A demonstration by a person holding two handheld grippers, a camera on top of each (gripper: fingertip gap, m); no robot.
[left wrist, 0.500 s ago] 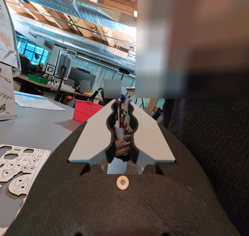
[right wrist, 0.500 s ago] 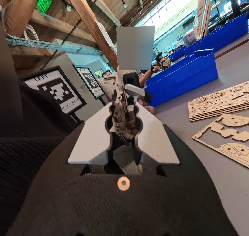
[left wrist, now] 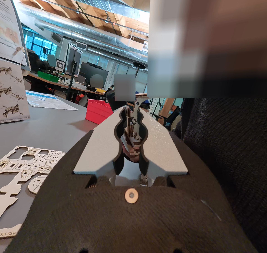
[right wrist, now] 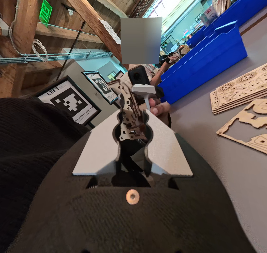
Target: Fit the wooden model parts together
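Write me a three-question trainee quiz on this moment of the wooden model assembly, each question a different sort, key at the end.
1. True or false: the left gripper is closed on the wooden model assembly, held off the grey table.
2. Multiple choice: the bin beyond the left gripper is A) red, B) yellow, C) white.
3. Fill in: in the right wrist view, the stack of uncut wooden part sheets lies in front of a ___ bin.

Key: 1 true; 2 A; 3 blue.
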